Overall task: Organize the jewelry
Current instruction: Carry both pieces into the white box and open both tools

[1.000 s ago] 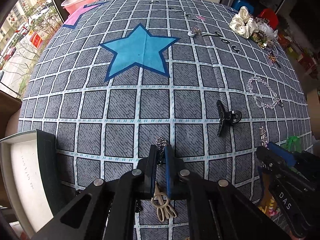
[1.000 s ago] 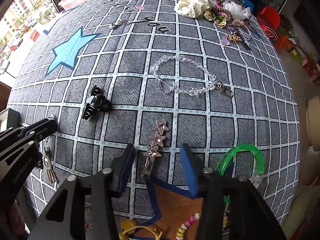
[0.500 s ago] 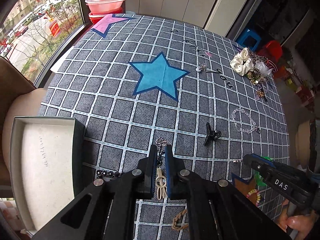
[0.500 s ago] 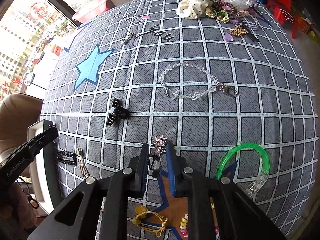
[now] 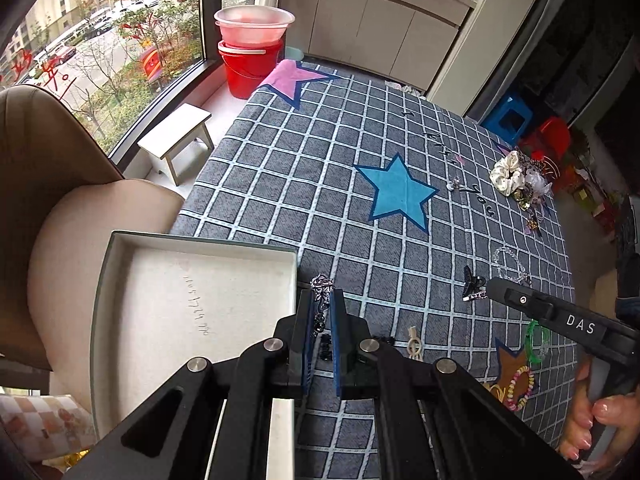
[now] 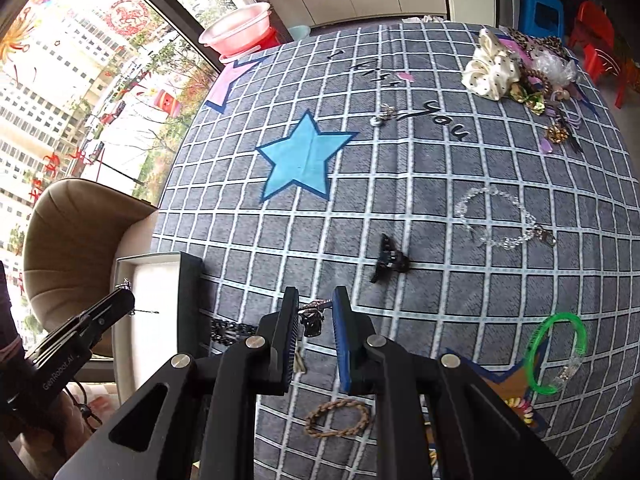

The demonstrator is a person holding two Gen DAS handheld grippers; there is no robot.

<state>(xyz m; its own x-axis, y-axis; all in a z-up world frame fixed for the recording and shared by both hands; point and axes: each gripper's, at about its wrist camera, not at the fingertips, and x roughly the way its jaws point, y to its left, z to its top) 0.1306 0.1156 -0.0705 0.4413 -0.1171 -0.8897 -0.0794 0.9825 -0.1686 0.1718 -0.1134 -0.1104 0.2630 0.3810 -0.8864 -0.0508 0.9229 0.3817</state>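
Left tongs [image 5: 321,312] clamp a dark filigree metal hairpin [image 5: 321,286] beside the shallow white-lined box [image 5: 200,300]; right tongs [image 6: 316,314] clamp a star-studded rhinestone clip [image 6: 313,316] above the checked cloth [image 6: 400,200].

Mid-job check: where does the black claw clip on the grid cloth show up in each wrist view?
Left wrist: black claw clip lies right of centre, just beyond the tip of the right gripper.
Right wrist: it lies near the middle, beyond and slightly right of the fingers.
Shared landmark: the blue star, farther away and to the left of it in both.
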